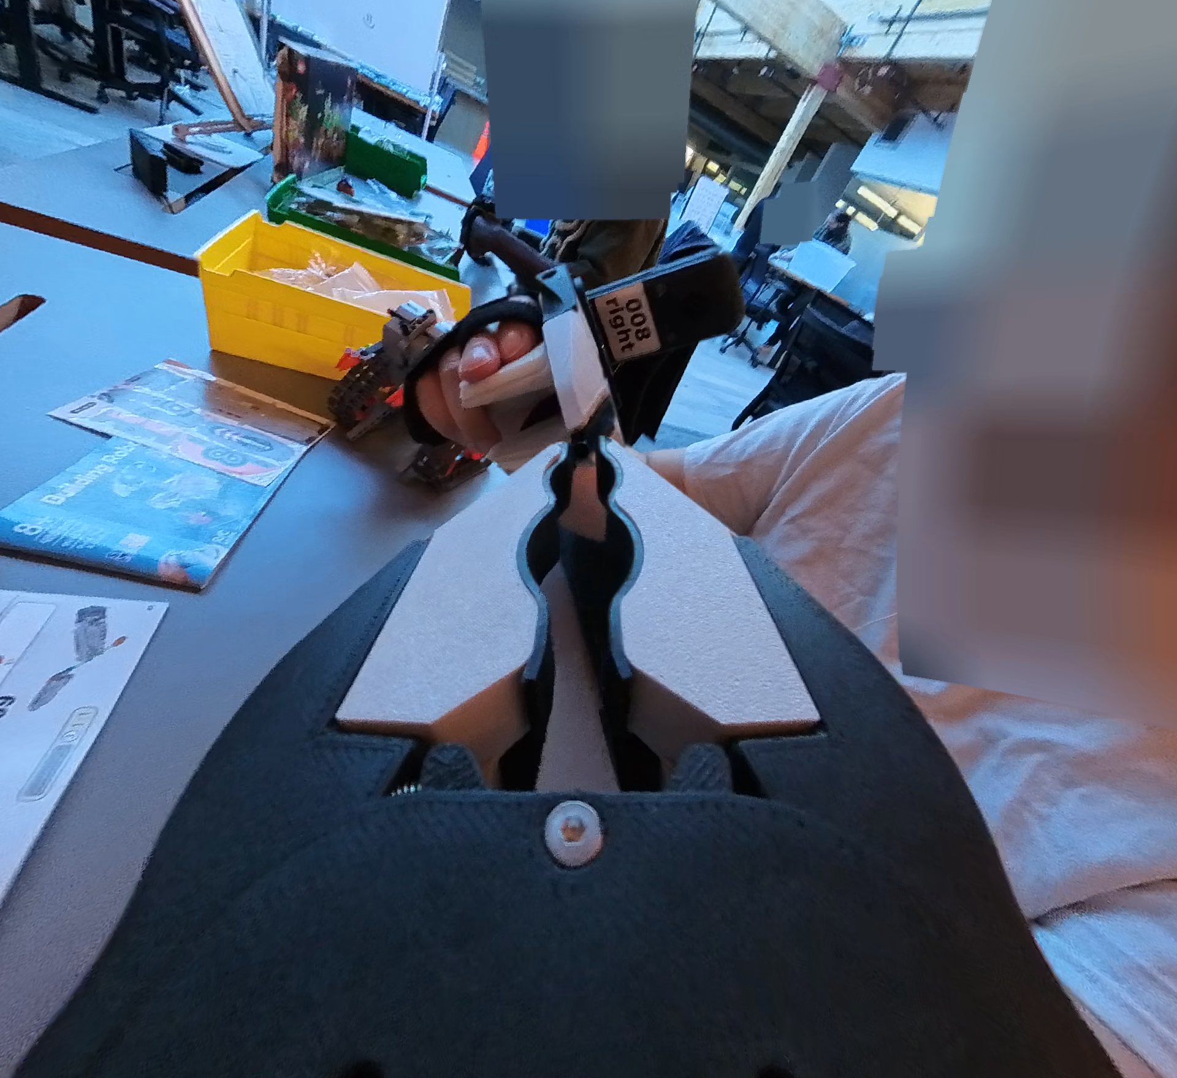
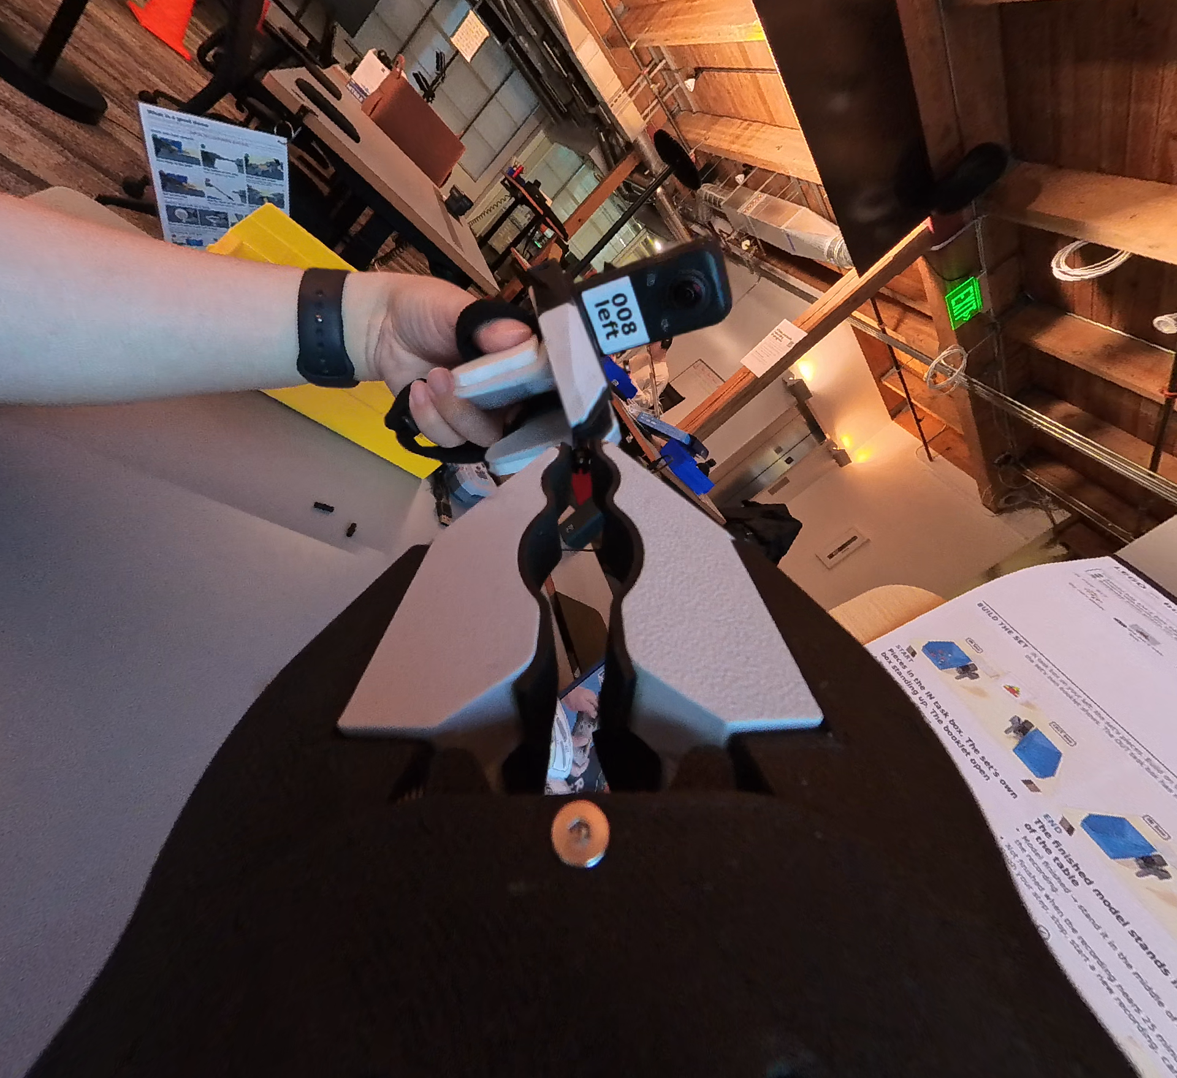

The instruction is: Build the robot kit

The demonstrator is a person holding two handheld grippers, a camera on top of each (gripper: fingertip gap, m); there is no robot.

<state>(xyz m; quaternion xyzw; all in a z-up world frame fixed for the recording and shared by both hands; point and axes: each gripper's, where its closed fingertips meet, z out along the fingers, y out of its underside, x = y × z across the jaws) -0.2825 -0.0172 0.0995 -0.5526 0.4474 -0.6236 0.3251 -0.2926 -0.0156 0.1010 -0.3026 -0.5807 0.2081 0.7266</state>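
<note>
The two grippers meet tip to tip above a grey table. My left gripper is shut, and its tips pinch a small dark part. The right gripper's white fingers point straight at it, held by a hand. In the right wrist view my right gripper is shut on a small red and dark brick piece just behind its tips. The left gripper touches that same spot, held by a hand with a black wristband. Whether it is one piece or two joined, I cannot tell.
A yellow bin with plastic bags stands on the table, with a dark brick vehicle model beside it. Booklets and a printed sheet lie to the left. Green bins stand behind. Two small black pieces lie loose.
</note>
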